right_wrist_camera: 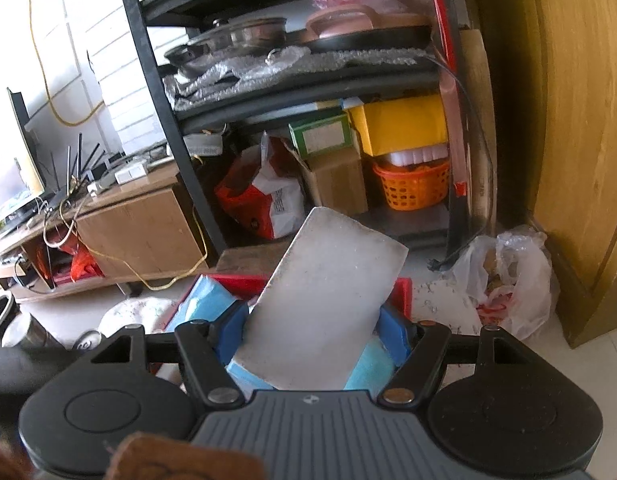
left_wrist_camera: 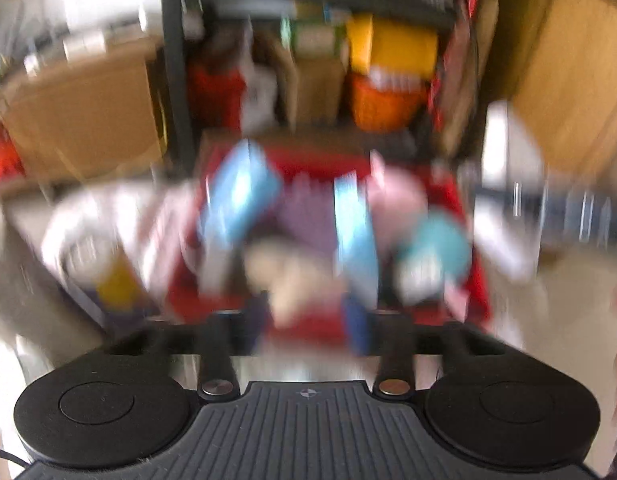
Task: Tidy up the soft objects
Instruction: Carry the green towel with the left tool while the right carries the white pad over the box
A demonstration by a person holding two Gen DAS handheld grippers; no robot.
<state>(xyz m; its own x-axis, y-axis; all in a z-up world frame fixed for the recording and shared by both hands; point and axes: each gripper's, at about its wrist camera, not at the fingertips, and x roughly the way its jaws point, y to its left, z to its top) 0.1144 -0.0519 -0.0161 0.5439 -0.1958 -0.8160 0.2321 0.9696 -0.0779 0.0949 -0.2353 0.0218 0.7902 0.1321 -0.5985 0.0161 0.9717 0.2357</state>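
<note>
- The right gripper (right_wrist_camera: 323, 330) was clamped on a flat white foam slab (right_wrist_camera: 328, 300), its blue pads pressing both side edges; the slab stuck up and forward, tilted
- Below it sat the red bin (right_wrist_camera: 404, 292) on the floor, before the black shelf unit (right_wrist_camera: 156, 92)
- The left gripper (left_wrist_camera: 298, 216) was badly blurred; its light-blue fingers (left_wrist_camera: 354, 228) stood apart above the red bin, gripping nothing
- Pink, teal and beige soft things (left_wrist_camera: 396, 204) lay heaped in the bin
</note>
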